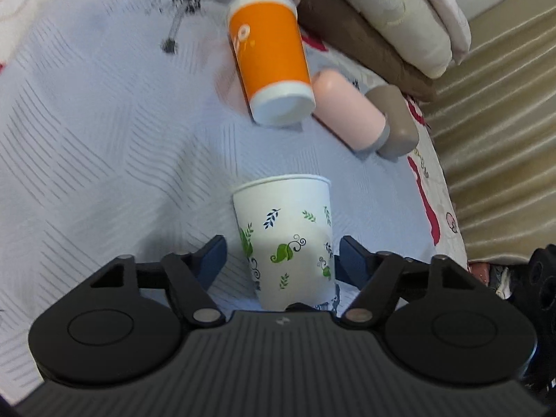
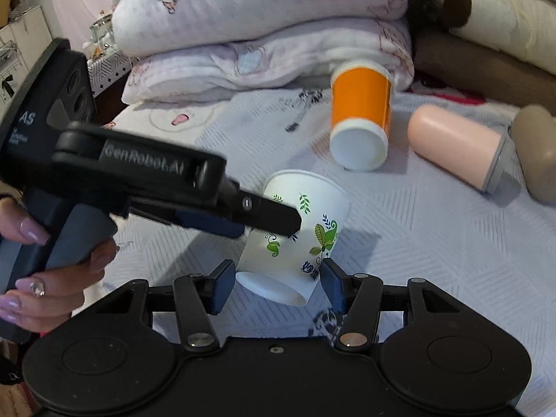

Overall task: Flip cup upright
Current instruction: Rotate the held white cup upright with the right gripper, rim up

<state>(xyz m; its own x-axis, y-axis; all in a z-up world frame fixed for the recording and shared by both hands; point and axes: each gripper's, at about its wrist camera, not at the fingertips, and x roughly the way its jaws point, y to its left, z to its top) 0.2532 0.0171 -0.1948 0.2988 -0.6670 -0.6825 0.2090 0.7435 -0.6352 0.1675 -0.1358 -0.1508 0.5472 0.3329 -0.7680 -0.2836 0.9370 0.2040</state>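
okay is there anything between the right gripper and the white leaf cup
Nothing visible does. The right gripper is open with the cup already lying between its pads. The left gripper flanks the same cup from the other side, off to the left in the right wrist view, not in the gap.

Left hand-held gripper [image 1: 282,257]: jaws parted, one blue pad [image 1: 212,260] on each side of the leaf-printed paper cup [image 1: 288,239], gap visible at the left pad. Right hand-held gripper [image 2: 278,286]: jaws parted, pads flanking the cup base. Left hand [image 2: 38,264] wrapped around the handle, at scene left.
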